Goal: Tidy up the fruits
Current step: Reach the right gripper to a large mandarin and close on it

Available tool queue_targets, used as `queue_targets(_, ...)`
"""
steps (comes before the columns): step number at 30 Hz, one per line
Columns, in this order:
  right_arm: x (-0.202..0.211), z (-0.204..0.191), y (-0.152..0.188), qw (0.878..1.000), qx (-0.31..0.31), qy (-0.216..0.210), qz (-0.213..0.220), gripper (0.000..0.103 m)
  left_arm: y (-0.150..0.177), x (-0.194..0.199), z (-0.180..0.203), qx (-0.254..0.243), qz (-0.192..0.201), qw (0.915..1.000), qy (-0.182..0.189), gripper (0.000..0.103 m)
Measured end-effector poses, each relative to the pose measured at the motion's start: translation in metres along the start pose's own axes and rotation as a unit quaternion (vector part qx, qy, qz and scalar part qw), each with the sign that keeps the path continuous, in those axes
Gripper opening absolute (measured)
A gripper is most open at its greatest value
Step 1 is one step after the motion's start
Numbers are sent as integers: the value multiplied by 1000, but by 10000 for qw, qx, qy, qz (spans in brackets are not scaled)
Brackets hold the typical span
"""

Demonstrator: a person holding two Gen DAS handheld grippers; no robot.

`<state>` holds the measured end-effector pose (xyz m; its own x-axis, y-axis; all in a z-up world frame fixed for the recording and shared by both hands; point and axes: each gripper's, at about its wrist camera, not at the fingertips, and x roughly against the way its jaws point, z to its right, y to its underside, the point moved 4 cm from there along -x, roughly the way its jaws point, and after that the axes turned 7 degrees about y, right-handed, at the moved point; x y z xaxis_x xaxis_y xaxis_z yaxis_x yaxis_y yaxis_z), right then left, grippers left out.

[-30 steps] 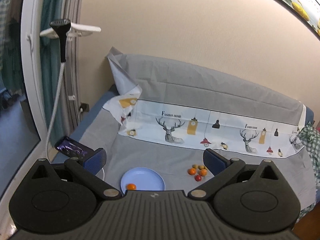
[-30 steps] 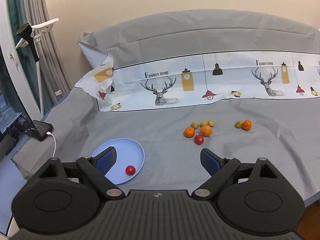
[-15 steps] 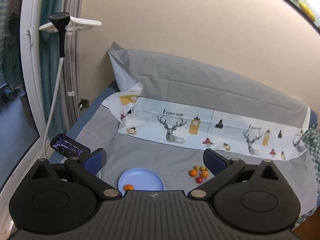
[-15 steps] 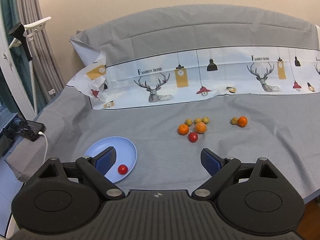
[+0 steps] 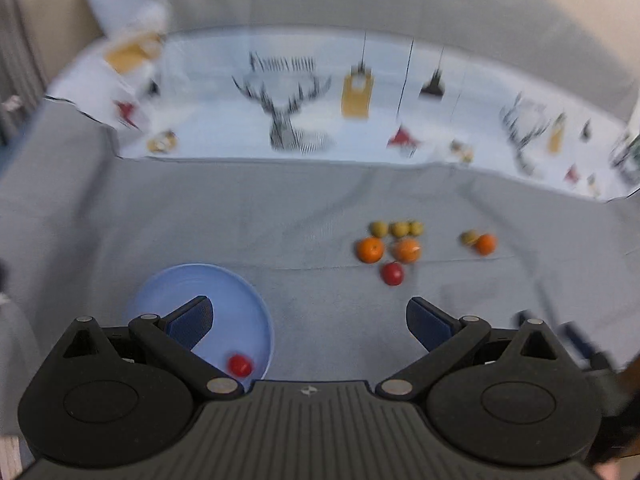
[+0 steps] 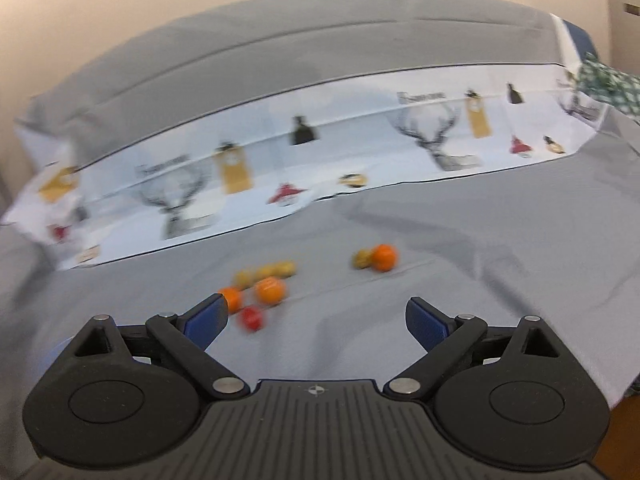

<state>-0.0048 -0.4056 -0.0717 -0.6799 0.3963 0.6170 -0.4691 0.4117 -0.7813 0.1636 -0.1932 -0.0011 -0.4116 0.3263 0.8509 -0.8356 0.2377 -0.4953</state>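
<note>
My left jaws (image 5: 308, 320) stand released with nothing between them, over the grey cloth-covered table (image 5: 328, 332). Under my left finger sits the round pale-blue plate (image 5: 240, 292), holding one small red fruit (image 5: 239, 365). Ahead and right lies a loose cluster of orange, yellow-green and red fruits (image 5: 390, 246). My right jaws (image 6: 314, 318) have just been opening, empty, the same cluster (image 6: 262, 290) just past their left finger.

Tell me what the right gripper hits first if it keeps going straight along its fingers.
Probably bare grey cloth: the open, empty right gripper points just right of the red fruit. The picture is blurred, so depth is uncertain.
</note>
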Motion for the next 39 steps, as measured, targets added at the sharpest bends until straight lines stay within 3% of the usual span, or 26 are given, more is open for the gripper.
queue_targets(2,-36,15,-3,9998,38,175,-8,96,-6,-59,4,7,-171,9998,-96,103)
queue_targets(7,-126,42,-8,9984,116,516,-182,96,-19,-174,22,-76,-733,9973,61,103)
queue_targets(12,-207,54,-6,9968,194,524,-568,96,-30,-244,29,-94,-1114,9937,-10,103)
queue_targets(17,-257,55,-2,9951,206,545,-802,96,-38,-279,27,-134,-1350,9907,-129,103)
queue_targets(22,-275,47,5,9934,591,686,-700,98,-38,-296,23,-23,-1534,9881,-87,103)
queue_targets(23,-275,46,5,9932,672,694,-651,96,-38,-294,23,-57,-1485,9888,-106,99)
queue_targets(24,-274,46,5,9935,697,677,-597,84,-38,-291,26,-126,-1395,9901,-32,84)
queue_targets(25,-272,45,5,9939,718,652,-521,64,-39,-286,30,-264,-1308,9911,7,73)
queue_targets(26,-269,45,3,9939,771,626,-475,51,-39,-281,34,-416,-1250,9913,47,45)
queue_targets(27,-267,45,1,9939,818,591,-452,35,-38,-278,37,-523,-1274,9904,93,38)
queue_targets(32,-258,53,-3,9950,560,596,-576,34,-38,-265,33,-373,-1184,9921,174,38)
queue_targets(39,-193,52,-17,9977,469,468,-110,34,-23,-183,31,-504,-590,9965,319,38)
